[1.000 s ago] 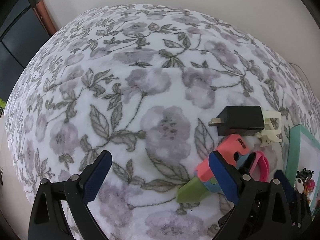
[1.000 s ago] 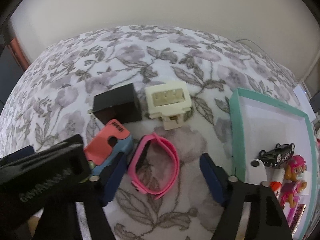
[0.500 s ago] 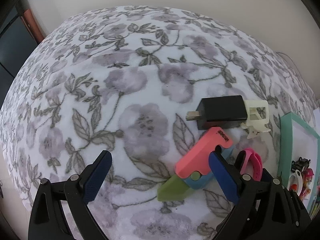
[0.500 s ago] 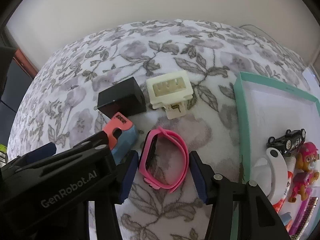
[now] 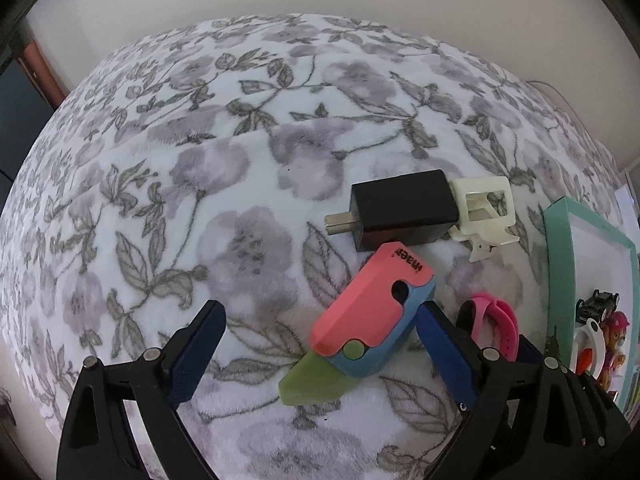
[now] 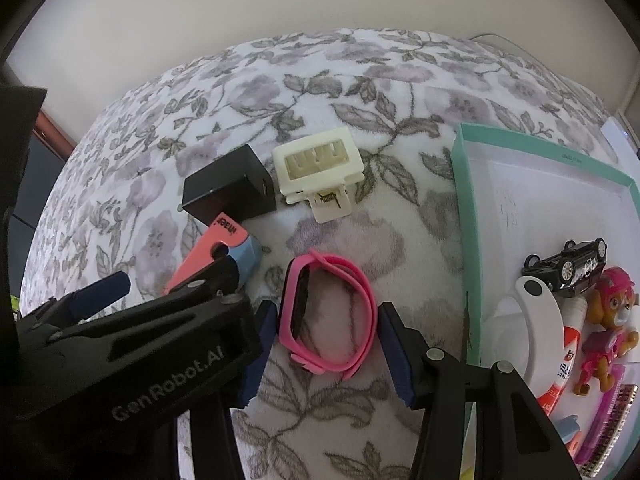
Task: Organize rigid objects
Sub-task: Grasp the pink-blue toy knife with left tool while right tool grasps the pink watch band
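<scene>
Sorting partly done. The teal-rimmed box (image 6: pixel 464 216) sits at the right edge of the floral blanket (image 6: pixel 248 92) and already holds a toy car (image 6: pixel 568 268), a pup figurine (image 6: pixel 612 304), a white curved piece with a tube under it (image 6: pixel 538 316) and a pink comb (image 6: pixel 608 420), all crowded into its near end; the far end of the box is bare.

Four things lie outside it, clustered near the box's left side:
- pink wristband watch (image 6: pixel 328 316), nearest the box
- cream hair claw clip (image 6: pixel 320 168), touching the black charger plug (image 6: pixel 230 186)
- pink-and-blue toy knife with green blade (image 5: pixel 368 320), just beside the charger

Right tongs (image 6: pixel 326 344) straddle the watch, one pad at each side of the band. Pads look to be at the band or just off it; cannot tell if they press, so a grip is not confirmed. The watch rests on the blanket.

Left tongs (image 5: pixel 316 352) are spread wide and empty, the right pad just beside the toy knife's blue edge, nothing clamped.

Judgement: roughly half done; the watch is the piece in hand, then knife, charger and clip remain.
</scene>
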`<action>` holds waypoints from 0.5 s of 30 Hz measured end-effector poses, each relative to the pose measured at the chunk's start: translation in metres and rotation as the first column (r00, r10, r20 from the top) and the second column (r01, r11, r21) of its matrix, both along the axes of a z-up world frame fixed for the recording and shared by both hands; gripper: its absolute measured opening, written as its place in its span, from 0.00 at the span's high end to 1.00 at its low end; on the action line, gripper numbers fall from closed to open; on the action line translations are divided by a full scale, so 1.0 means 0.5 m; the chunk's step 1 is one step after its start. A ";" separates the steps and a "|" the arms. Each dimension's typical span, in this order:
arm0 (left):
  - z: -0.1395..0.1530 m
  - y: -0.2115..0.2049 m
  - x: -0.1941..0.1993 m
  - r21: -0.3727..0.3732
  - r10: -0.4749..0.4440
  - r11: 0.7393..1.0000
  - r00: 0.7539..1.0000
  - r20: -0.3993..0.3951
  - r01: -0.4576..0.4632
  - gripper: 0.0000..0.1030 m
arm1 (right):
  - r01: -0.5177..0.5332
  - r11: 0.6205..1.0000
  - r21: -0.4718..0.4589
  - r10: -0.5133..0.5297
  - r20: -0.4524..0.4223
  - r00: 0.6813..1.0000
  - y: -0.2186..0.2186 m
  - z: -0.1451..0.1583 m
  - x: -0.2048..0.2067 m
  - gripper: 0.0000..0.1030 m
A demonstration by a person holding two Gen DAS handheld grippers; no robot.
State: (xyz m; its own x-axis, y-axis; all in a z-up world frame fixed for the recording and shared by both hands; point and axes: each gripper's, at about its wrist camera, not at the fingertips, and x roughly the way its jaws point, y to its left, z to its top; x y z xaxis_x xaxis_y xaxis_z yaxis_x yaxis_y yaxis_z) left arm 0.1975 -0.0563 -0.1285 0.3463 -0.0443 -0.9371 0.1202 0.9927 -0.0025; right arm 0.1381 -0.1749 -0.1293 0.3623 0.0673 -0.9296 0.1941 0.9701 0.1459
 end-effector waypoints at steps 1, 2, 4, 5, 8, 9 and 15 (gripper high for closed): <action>0.001 -0.002 0.000 -0.004 -0.006 1.000 1.000 0.003 0.006 0.10 | 0.001 1.000 0.002 -0.001 0.000 1.000 -0.001 0.000 -0.001 0.47; 0.002 -0.005 0.000 -0.009 -0.013 1.000 1.000 0.005 0.013 0.12 | 0.002 1.000 0.004 -0.002 0.000 1.000 -0.002 0.000 -0.001 0.47; 0.002 -0.009 -0.001 -0.015 -0.020 1.000 1.000 0.005 0.020 0.19 | 0.003 1.000 0.004 -0.003 -0.001 1.000 -0.001 -0.001 -0.001 0.47; 0.001 -0.011 -0.001 -0.019 -0.024 1.000 1.000 0.003 0.024 0.21 | 0.002 1.000 0.003 -0.002 -0.001 1.000 -0.001 -0.001 0.000 0.47; -0.002 -0.014 0.000 -0.023 -0.031 0.999 1.000 0.000 0.031 0.36 | 0.002 1.000 -0.001 -0.002 -0.001 1.000 0.000 -0.001 0.000 0.47; -0.001 -0.016 0.000 -0.024 -0.035 0.999 0.999 0.002 0.035 0.39 | 0.000 1.000 -0.004 0.000 -0.002 1.000 0.001 -0.001 0.001 0.47; -0.003 -0.015 -0.003 -0.036 -0.048 0.998 0.999 -0.016 0.048 0.51 | -0.019 0.999 -0.034 0.019 -0.005 1.000 0.010 -0.005 0.004 0.46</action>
State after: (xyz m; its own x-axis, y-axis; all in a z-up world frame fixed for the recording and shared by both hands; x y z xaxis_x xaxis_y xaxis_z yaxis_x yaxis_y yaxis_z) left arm 0.1958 -0.0636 -0.1298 0.3267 -0.0937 -0.9405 0.1673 0.9851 -0.0400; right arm 0.1403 -0.1698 -0.1318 0.3570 0.0420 -0.9332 0.1765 0.9780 0.1115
